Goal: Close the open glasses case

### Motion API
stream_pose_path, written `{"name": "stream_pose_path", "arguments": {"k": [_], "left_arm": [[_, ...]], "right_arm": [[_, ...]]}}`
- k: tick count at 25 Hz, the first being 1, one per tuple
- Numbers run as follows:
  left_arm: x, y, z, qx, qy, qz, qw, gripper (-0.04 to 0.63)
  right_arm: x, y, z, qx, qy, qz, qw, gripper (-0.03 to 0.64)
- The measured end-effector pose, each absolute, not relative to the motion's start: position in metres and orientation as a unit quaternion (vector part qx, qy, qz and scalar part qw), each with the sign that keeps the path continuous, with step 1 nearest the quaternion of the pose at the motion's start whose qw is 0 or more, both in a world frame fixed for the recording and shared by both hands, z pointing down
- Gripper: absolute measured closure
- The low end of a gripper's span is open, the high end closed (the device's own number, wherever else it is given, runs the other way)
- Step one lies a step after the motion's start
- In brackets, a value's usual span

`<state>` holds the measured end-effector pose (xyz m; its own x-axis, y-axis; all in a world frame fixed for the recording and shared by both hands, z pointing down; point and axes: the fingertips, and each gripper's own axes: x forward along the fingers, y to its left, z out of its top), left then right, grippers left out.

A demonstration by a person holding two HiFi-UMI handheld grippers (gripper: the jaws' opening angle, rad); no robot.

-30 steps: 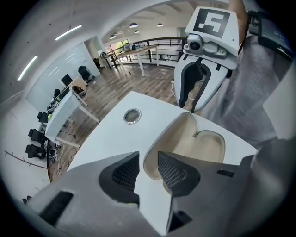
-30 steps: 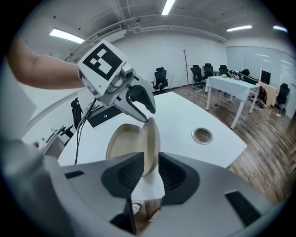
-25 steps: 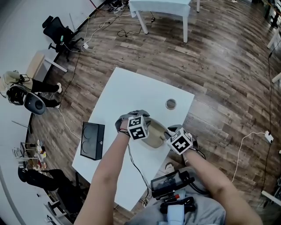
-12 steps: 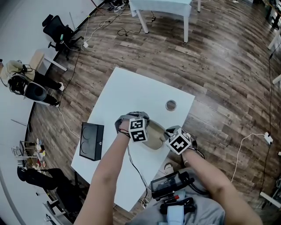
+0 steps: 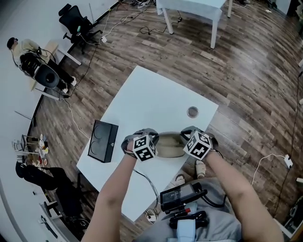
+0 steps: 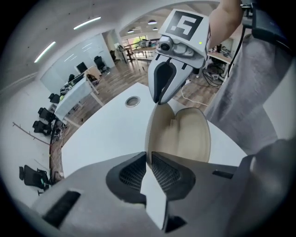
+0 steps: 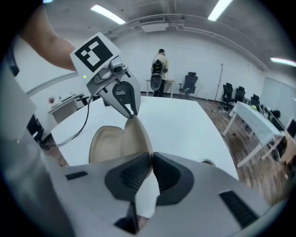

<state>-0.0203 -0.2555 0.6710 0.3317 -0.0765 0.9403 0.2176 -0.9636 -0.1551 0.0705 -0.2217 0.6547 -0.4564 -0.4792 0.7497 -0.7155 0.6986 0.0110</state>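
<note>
The beige glasses case lies open near the front edge of the white table. Its lid stands upright beside the hollow base. My left gripper has just been closing, and its pads now pinch the lid's near end. At the far end of the lid in that view, my right gripper is clamped on the rim. The right gripper view shows the same from the other side: the right gripper is shut on the lid and the left gripper grips the opposite end.
A black rectangular box lies at the table's left edge. A small round ring sits near the right corner behind the case. The table's front edge runs just under my forearms. Another white table stands far back on the wooden floor.
The left gripper has shifted to the case's left end and closed on the lid. The case now lies level between the two grippers. The right gripper has rolled in place.
</note>
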Motion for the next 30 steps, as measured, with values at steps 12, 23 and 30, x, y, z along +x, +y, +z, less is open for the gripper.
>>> {"name": "stream_pose_path", "arguments": {"k": [12, 23, 30], "left_arm": [[-0.07, -0.233, 0.658, -0.799, 0.162, -0.564, 0.134, 0.545], [-0.079, -0.223, 0.646, -0.783, 0.232, -0.541, 0.202, 0.545], [-0.079, -0.204, 0.646, -0.792, 0.226, -0.536, 0.184, 0.546]], "right_arm": [[0.026, -0.241, 0.64, 0.244, -0.875, -0.104, 0.405, 0.568], [0.017, -0.225, 0.631, 0.25, -0.865, -0.172, 0.399, 0.568], [0.017, -0.205, 0.63, 0.238, -0.872, -0.163, 0.396, 0.566]]}}
